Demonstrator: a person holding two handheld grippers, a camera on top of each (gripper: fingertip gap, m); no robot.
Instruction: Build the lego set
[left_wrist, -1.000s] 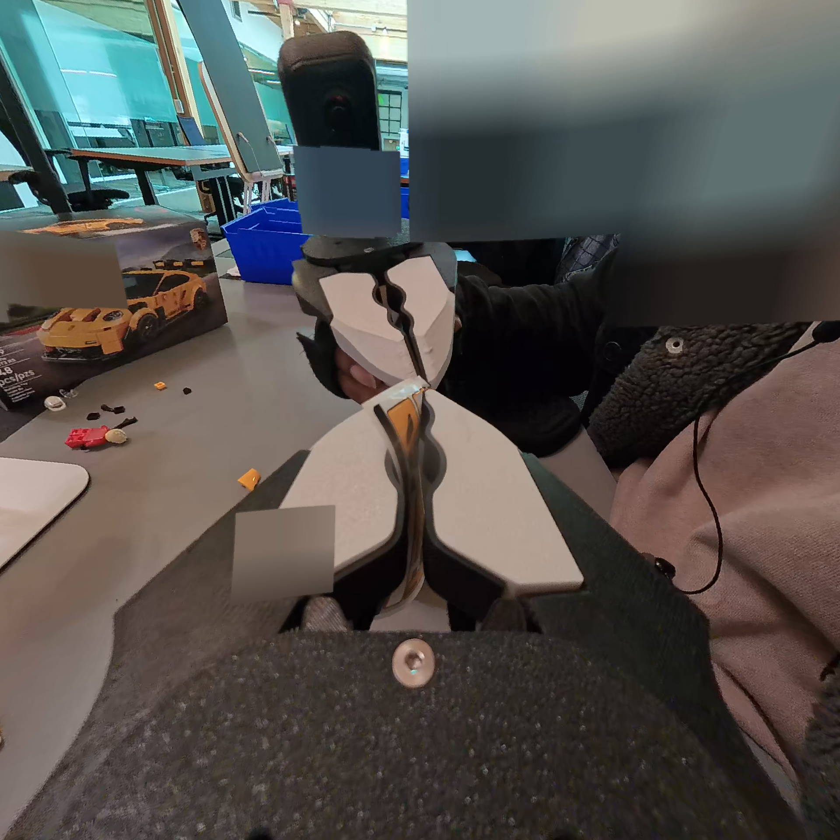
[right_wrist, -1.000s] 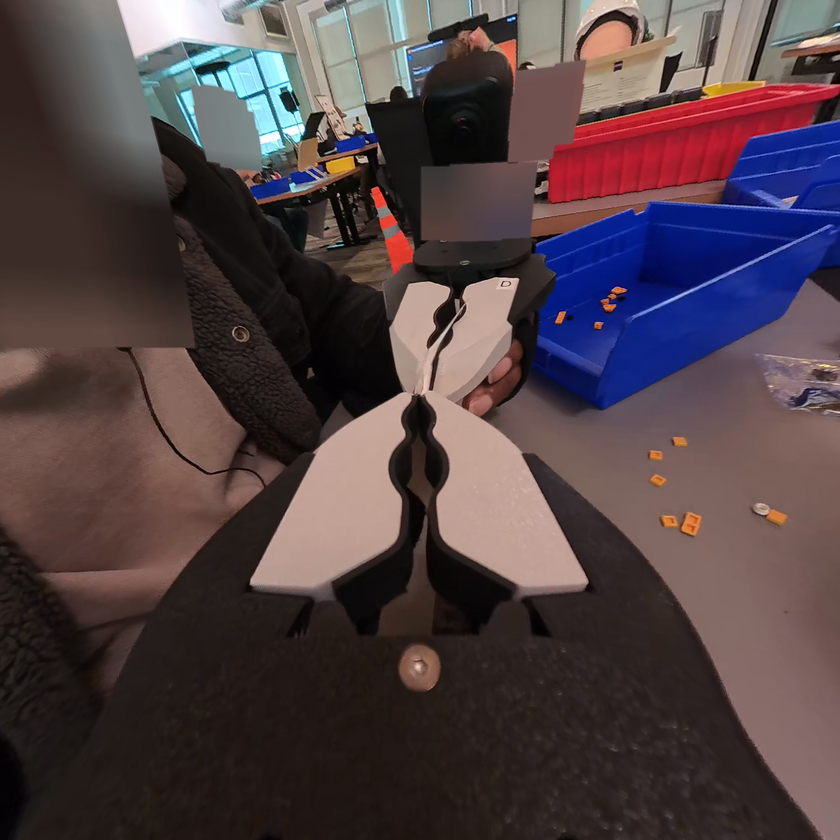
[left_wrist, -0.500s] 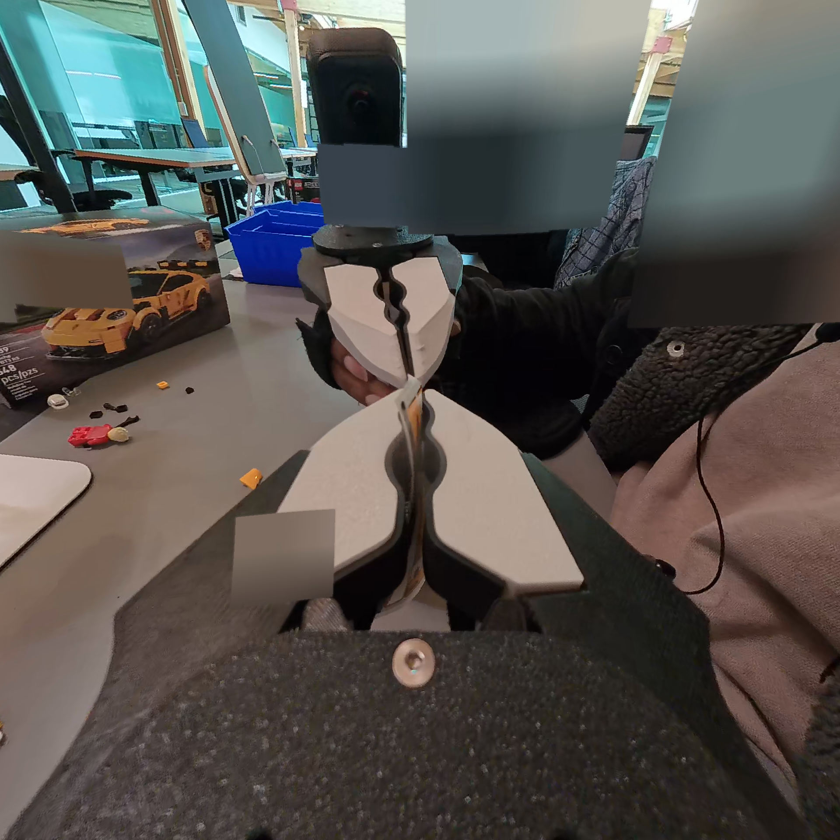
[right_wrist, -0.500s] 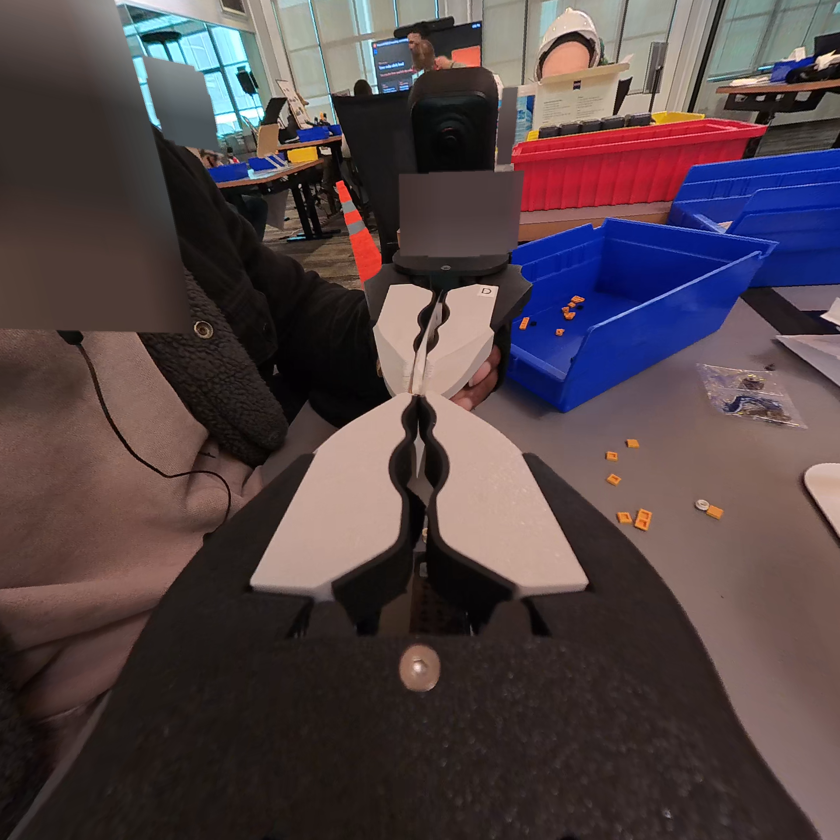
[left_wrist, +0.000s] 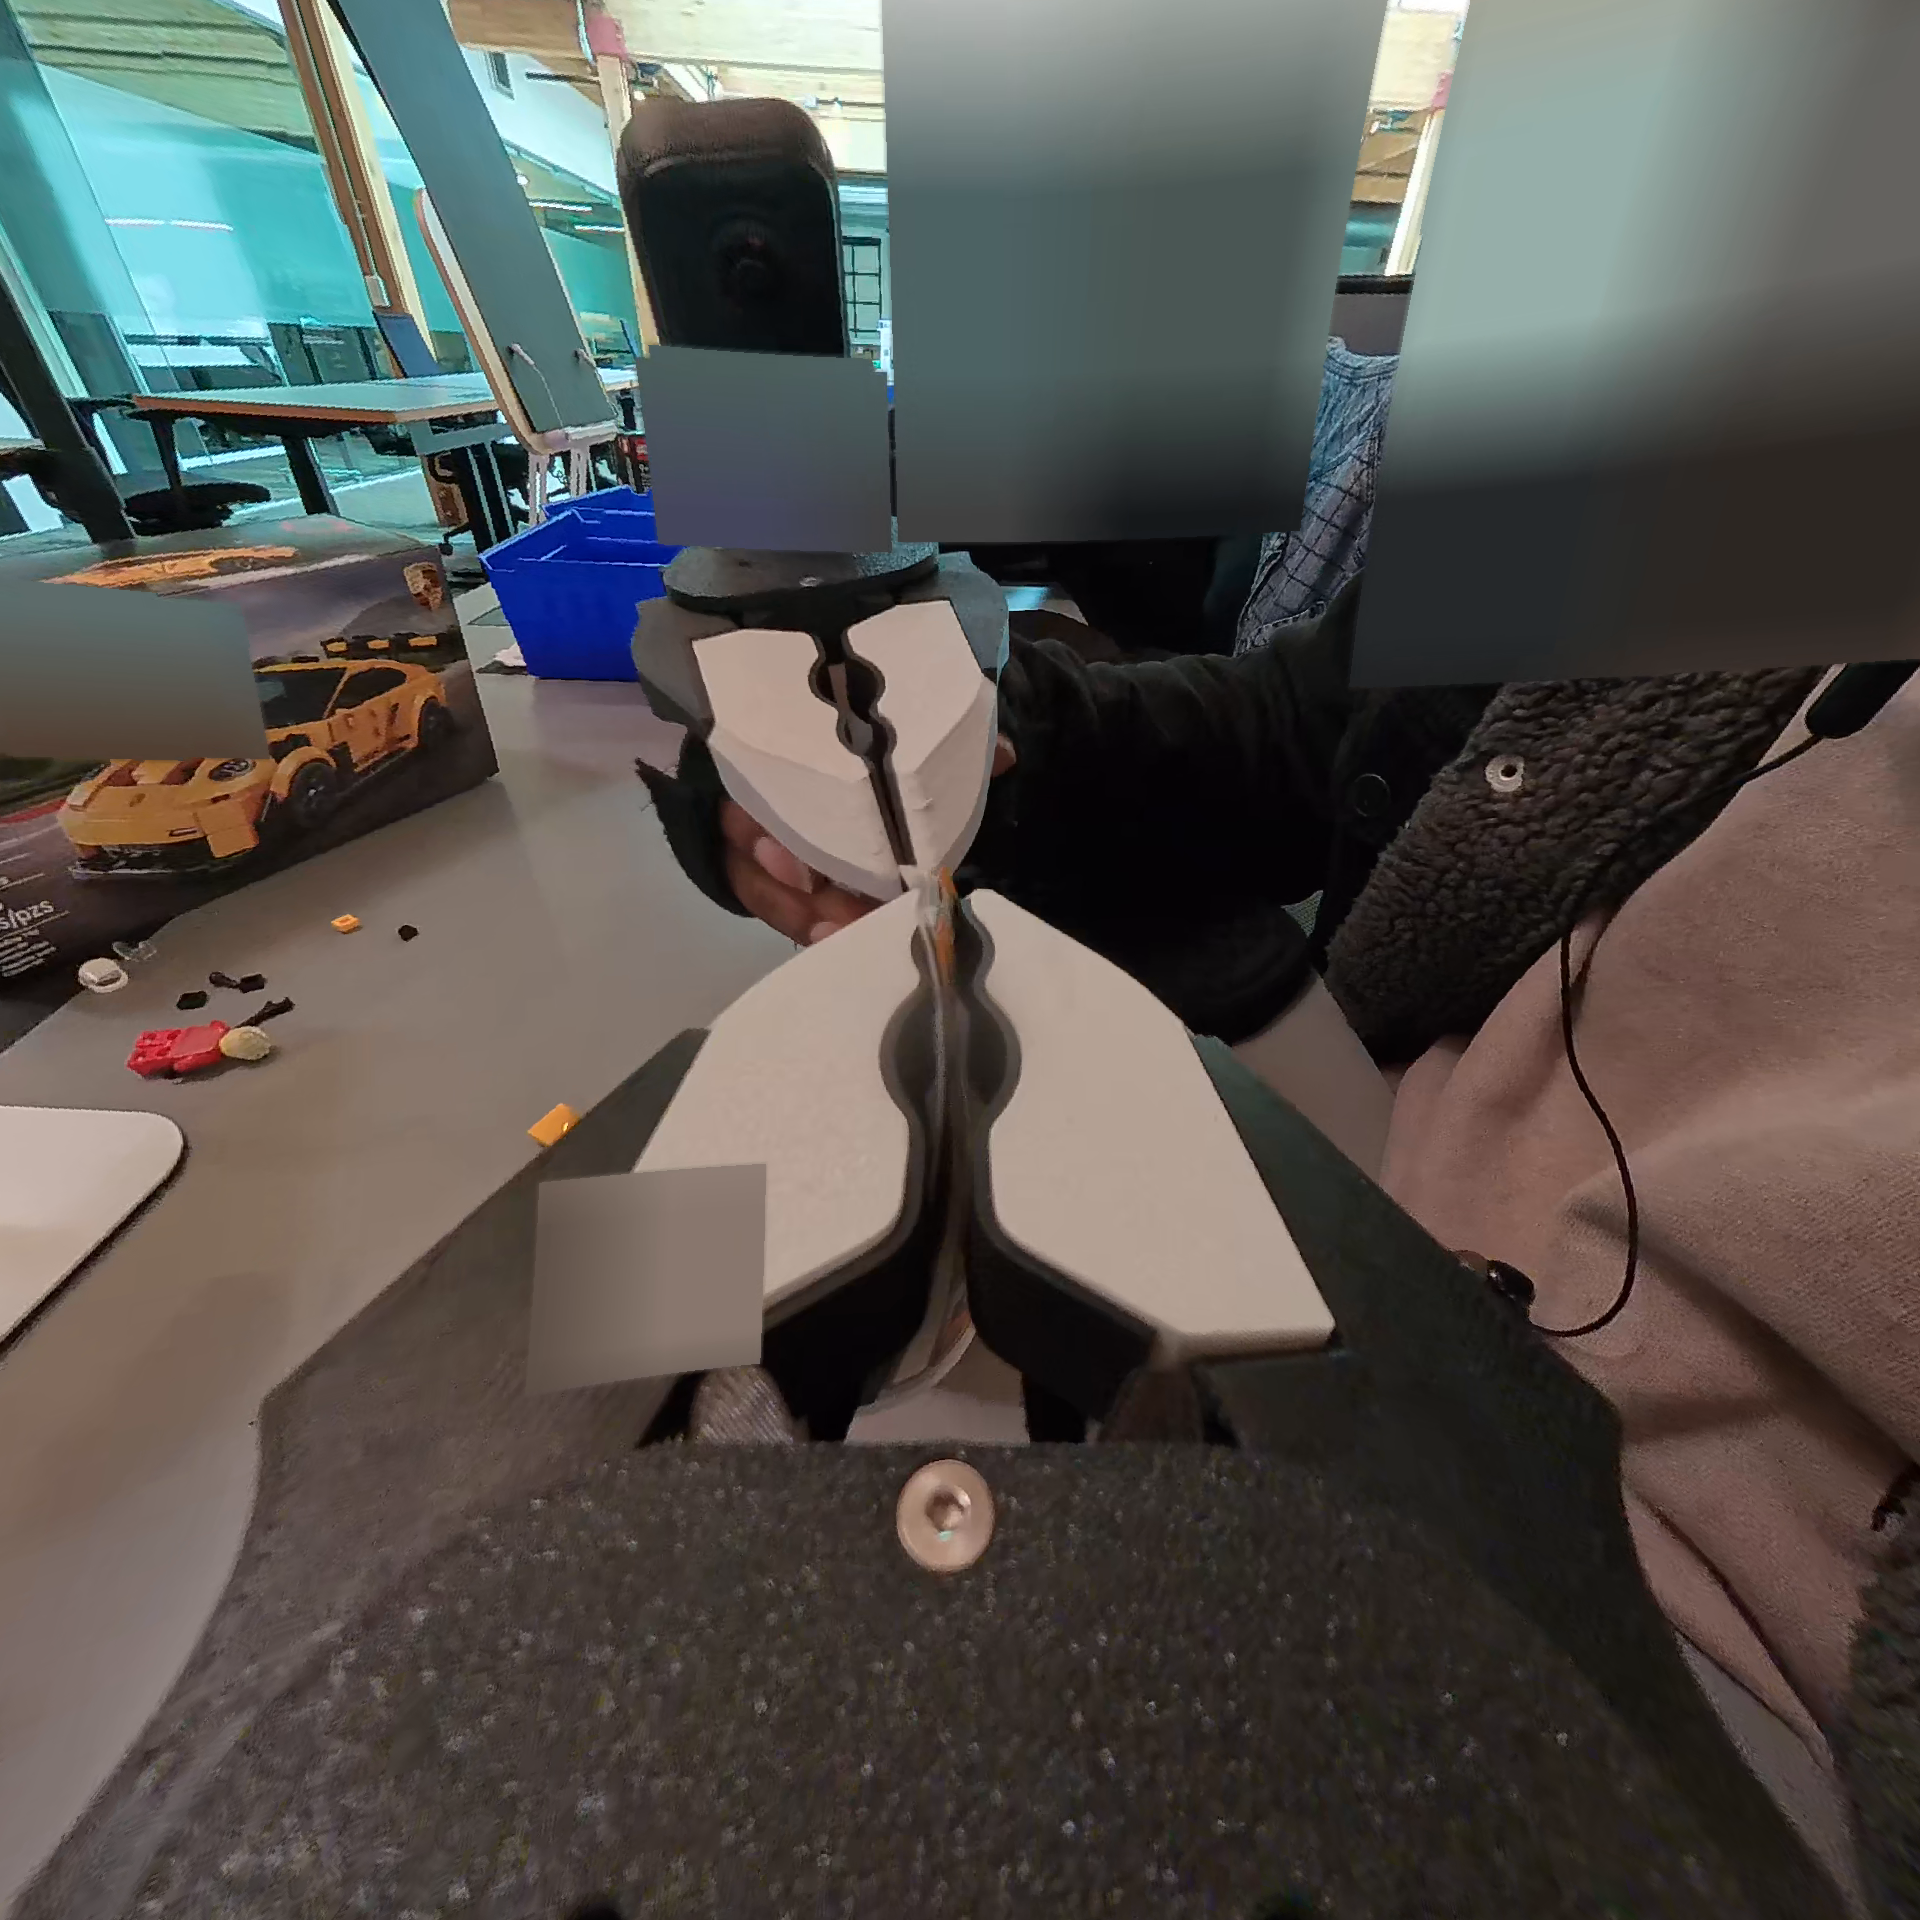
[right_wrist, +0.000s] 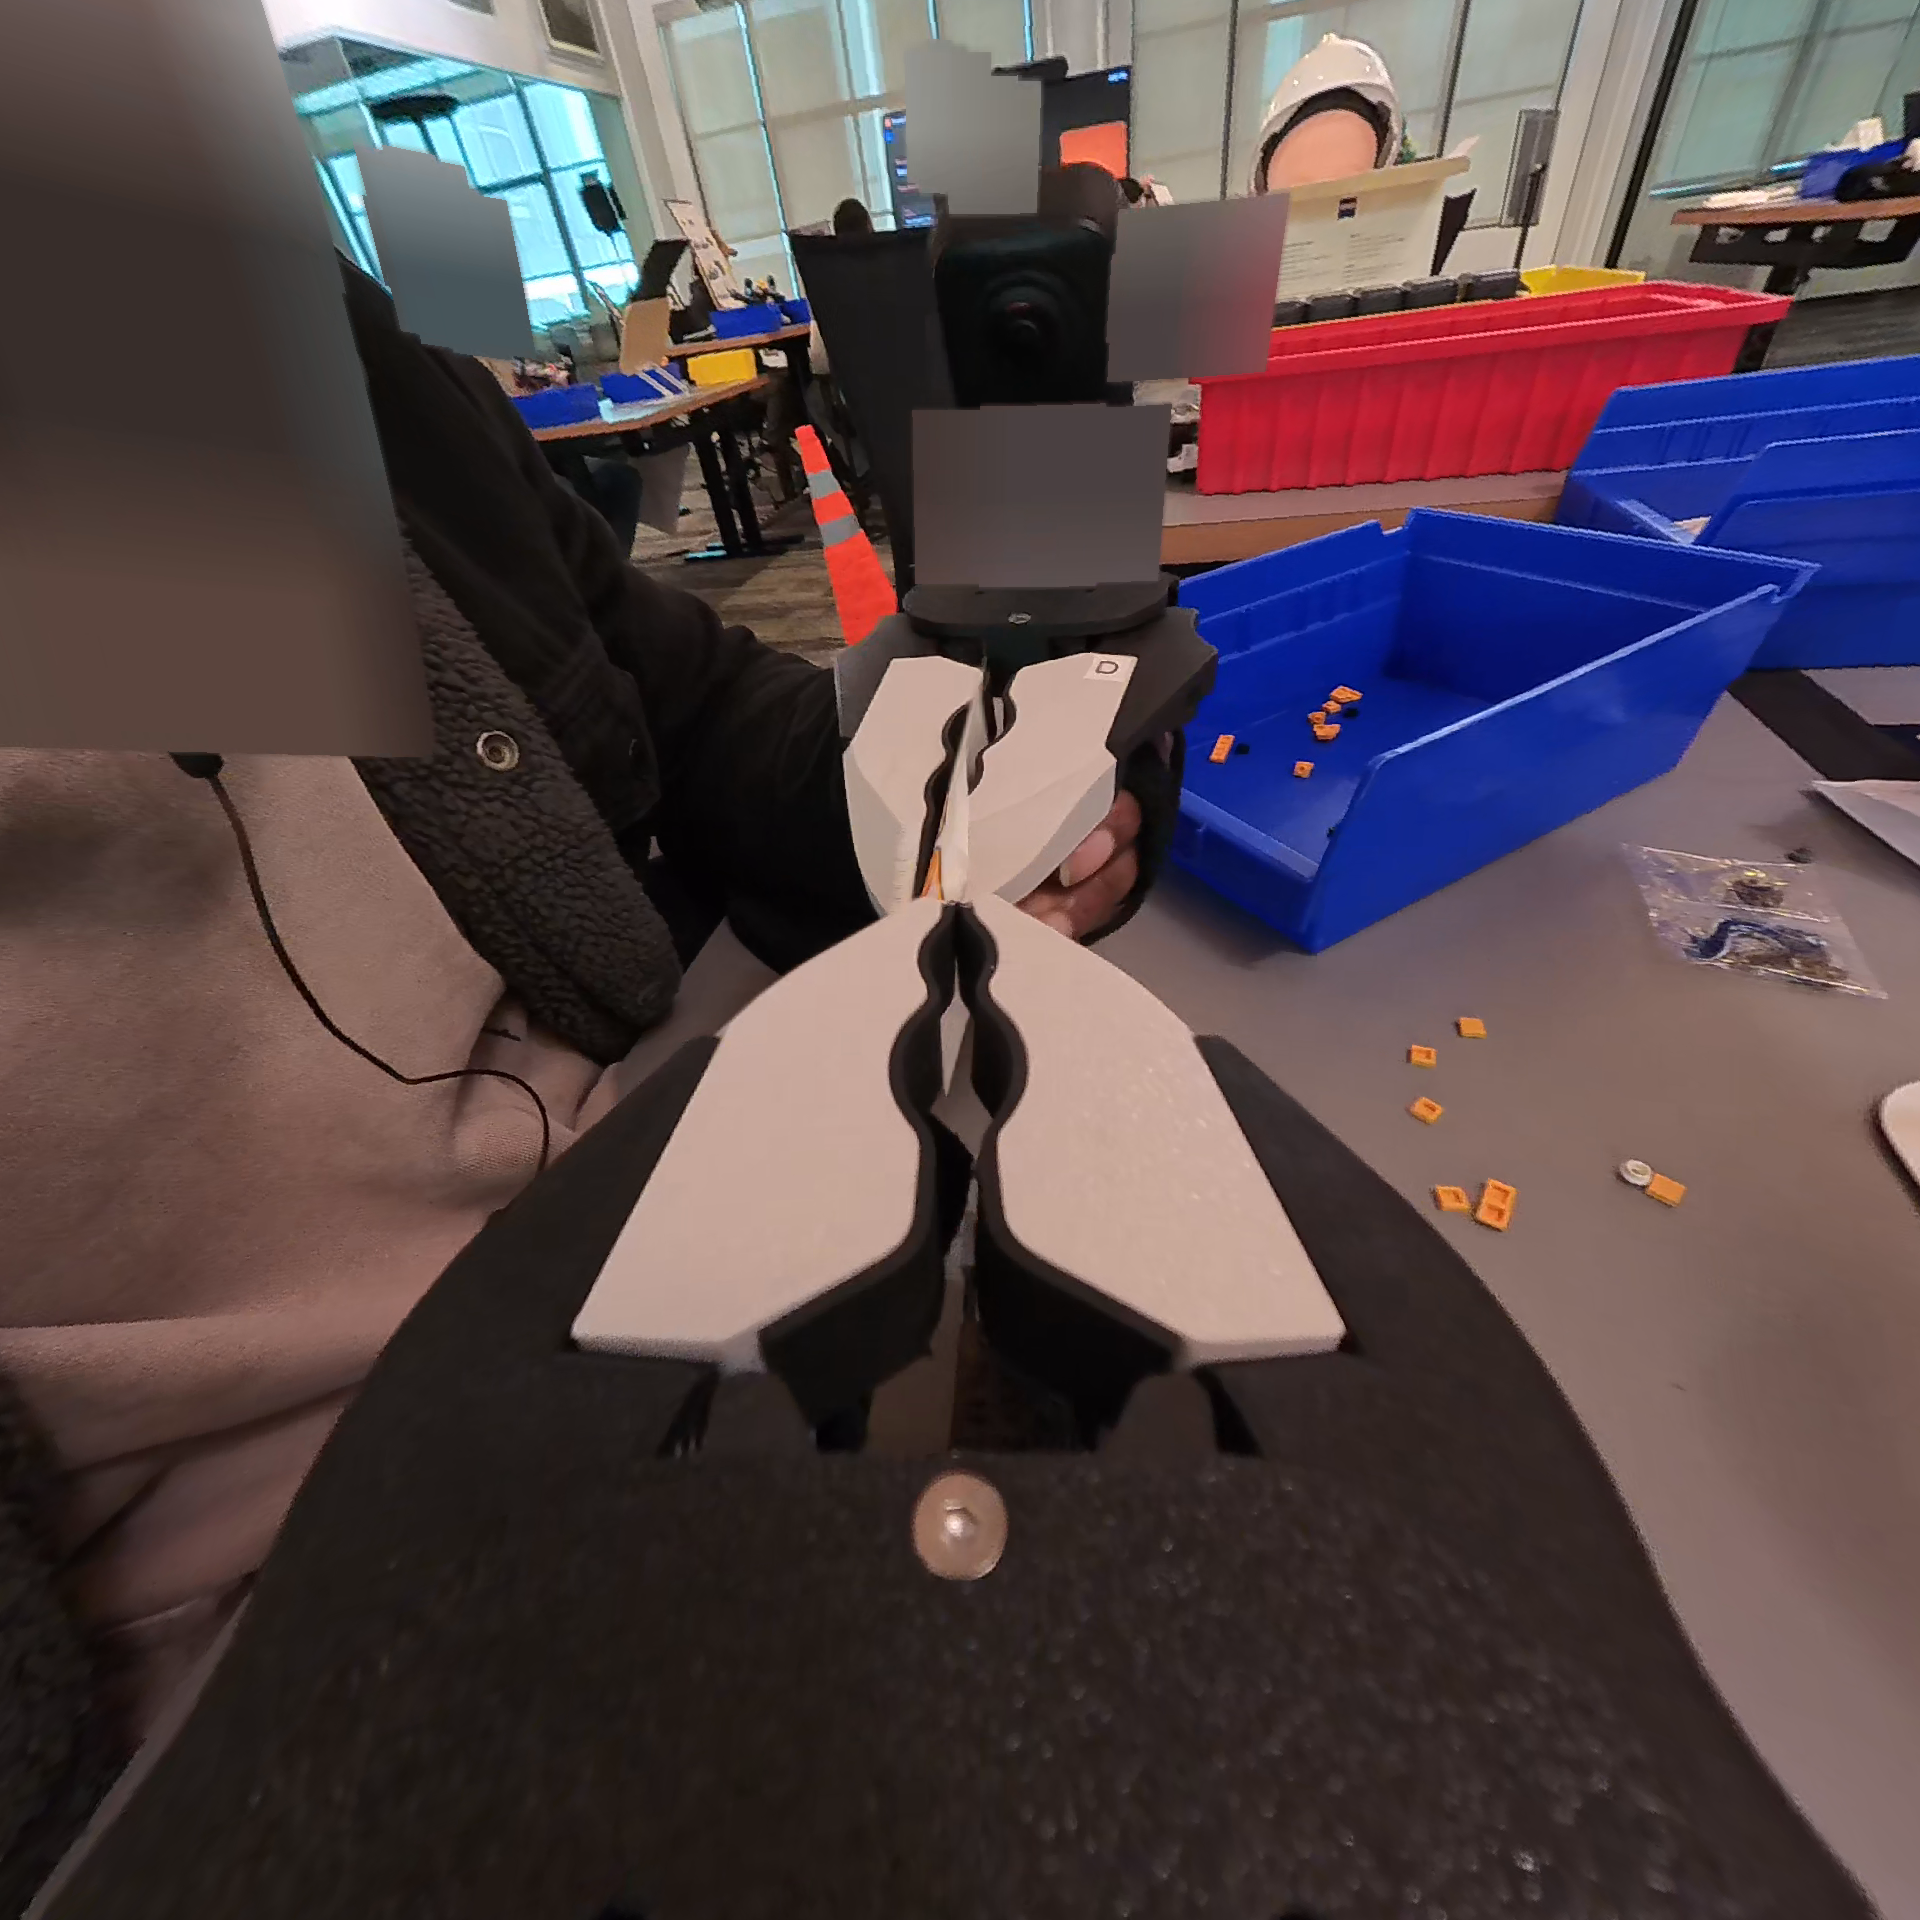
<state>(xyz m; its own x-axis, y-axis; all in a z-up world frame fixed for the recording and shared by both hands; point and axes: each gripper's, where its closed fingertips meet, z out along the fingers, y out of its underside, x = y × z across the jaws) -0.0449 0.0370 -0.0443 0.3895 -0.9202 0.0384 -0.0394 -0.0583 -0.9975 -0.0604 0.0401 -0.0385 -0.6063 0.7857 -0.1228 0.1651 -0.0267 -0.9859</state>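
The right gripper (left_wrist: 902, 878) sits more upright opposite the left gripper (left_wrist: 940, 902), and the thin sheet (left_wrist: 940, 1023) between them shows less orange.

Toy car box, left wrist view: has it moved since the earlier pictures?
No. The toy car box sits where it did, just left of the blue bin.

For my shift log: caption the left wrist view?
Left gripper shut on thin sheet, tip-to-tip with right gripper.
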